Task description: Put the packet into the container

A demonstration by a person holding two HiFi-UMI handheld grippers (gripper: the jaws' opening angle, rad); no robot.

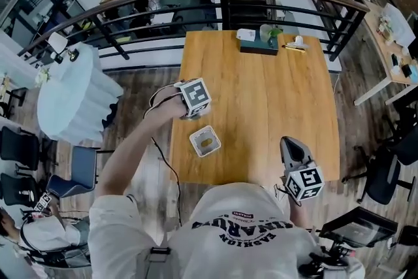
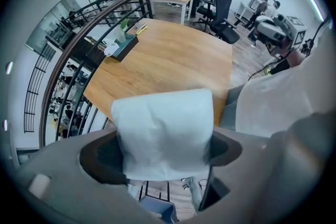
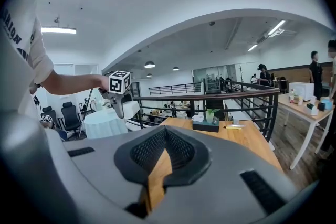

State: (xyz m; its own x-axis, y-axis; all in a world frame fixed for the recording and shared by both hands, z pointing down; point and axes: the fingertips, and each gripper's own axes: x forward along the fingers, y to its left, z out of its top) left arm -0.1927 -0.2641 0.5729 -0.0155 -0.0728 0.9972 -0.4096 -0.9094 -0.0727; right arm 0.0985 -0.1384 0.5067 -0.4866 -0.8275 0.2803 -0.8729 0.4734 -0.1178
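The left hand-held gripper (image 2: 164, 159) has its two dark jaws pressed on the sides of a soft white packet (image 2: 163, 131), which stands upright between them and bulges above them. Beyond the packet lies a wooden desk (image 2: 168, 60), with a black tray (image 2: 123, 45) of small items at its far end. A dark railing (image 2: 68, 63) curves off to the hand-held gripper's left. To its right is the person's pale shirt (image 2: 283, 97).

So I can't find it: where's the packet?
Left gripper view: the packet is clamped in the left hand-held gripper, over the table's left edge, near the container.
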